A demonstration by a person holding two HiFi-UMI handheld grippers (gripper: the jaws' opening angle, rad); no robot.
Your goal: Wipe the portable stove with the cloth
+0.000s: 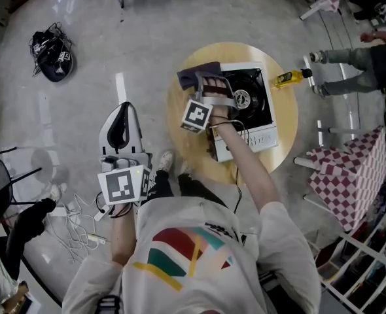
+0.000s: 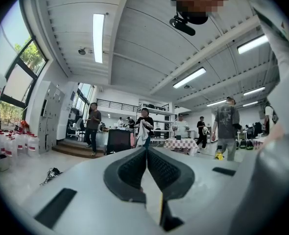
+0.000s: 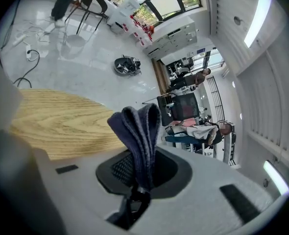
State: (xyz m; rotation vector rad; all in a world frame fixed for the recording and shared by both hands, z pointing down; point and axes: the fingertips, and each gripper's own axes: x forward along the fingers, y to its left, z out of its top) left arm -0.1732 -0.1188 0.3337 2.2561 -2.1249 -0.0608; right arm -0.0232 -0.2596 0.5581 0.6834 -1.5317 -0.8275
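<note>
Two grippers: the left gripper (image 1: 123, 113) hangs low by the person's side, off the table; the right gripper (image 1: 205, 87) reaches over the table.
Left gripper jaws: pressed together with nothing between them, as the left gripper view (image 2: 146, 166) shows, and pointing out into the room.
Right gripper jaws: clamped on a folded dark blue-grey cloth (image 3: 137, 124), which stands up from between them (image 3: 139, 173).
Cloth position: in the head view the cloth (image 1: 197, 76) lies over the far left corner of the stove.
Stove: a white portable stove with a black burner top (image 1: 258, 90) sits on a round light wooden table (image 1: 285, 131), its control panel facing the person.
Table in right gripper view: wood grain (image 3: 61, 124) shows behind the cloth.
Nearby: a small yellow bottle (image 1: 289, 78) lies by the table's rim beside the stove; a red-and-white checked cloth (image 1: 350, 172) covers another table further right.
</note>
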